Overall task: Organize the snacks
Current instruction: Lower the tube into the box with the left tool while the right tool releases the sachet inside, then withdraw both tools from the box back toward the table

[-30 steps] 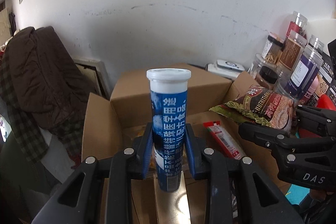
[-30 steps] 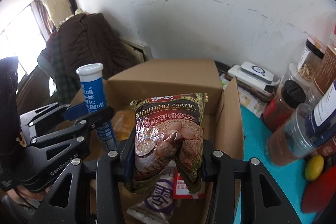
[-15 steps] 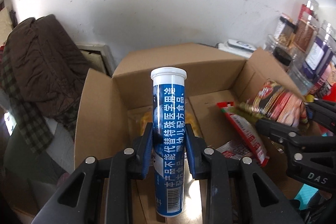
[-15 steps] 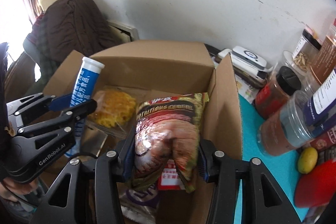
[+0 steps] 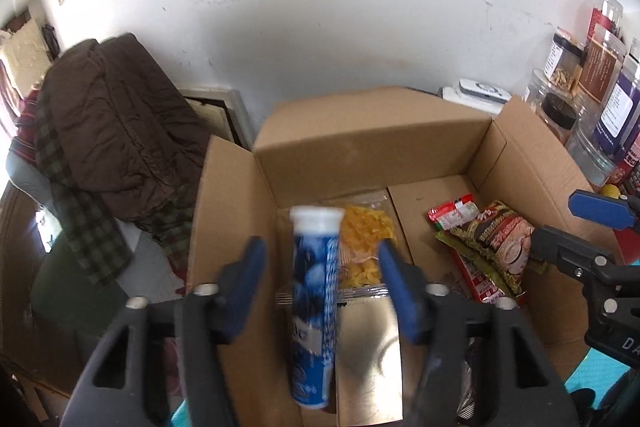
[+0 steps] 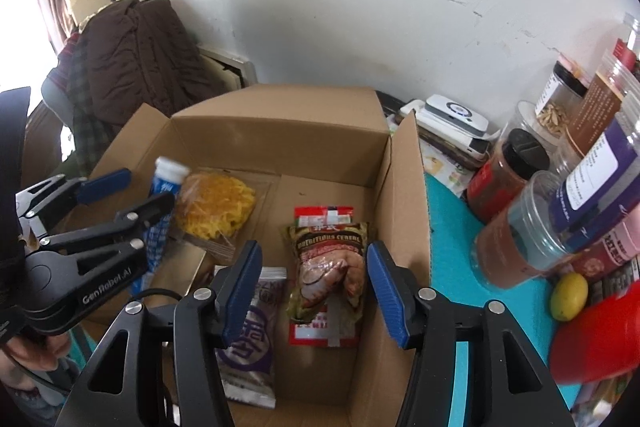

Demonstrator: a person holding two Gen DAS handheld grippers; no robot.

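Note:
An open cardboard box (image 5: 372, 147) (image 6: 280, 131) holds snacks. My left gripper (image 5: 320, 267) is open above its left half; a blue tube with a white cap (image 5: 314, 303) (image 6: 162, 211) is free between the spread fingers, blurred. My right gripper (image 6: 314, 271) is open above the right half; the brown cereal bag (image 6: 330, 263) (image 5: 496, 247) lies in the box on a red packet (image 6: 324, 327). A yellow noodle pack (image 6: 216, 205) (image 5: 364, 247), a gold pouch (image 5: 368, 359) and a purple-white packet (image 6: 250, 339) also lie inside.
Jars and bottles (image 6: 560, 195) (image 5: 600, 87) crowd the teal table (image 6: 452, 227) right of the box, with a lemon (image 6: 568, 297), a red object (image 6: 596, 339) and a white device (image 6: 454, 113). A coat-draped chair (image 5: 108, 131) stands left. The white wall (image 5: 320, 7) is behind.
Both grippers opened. The blue tube left the left fingers and is dropping into the box. The cereal bag left the right fingers and now lies on the red packet.

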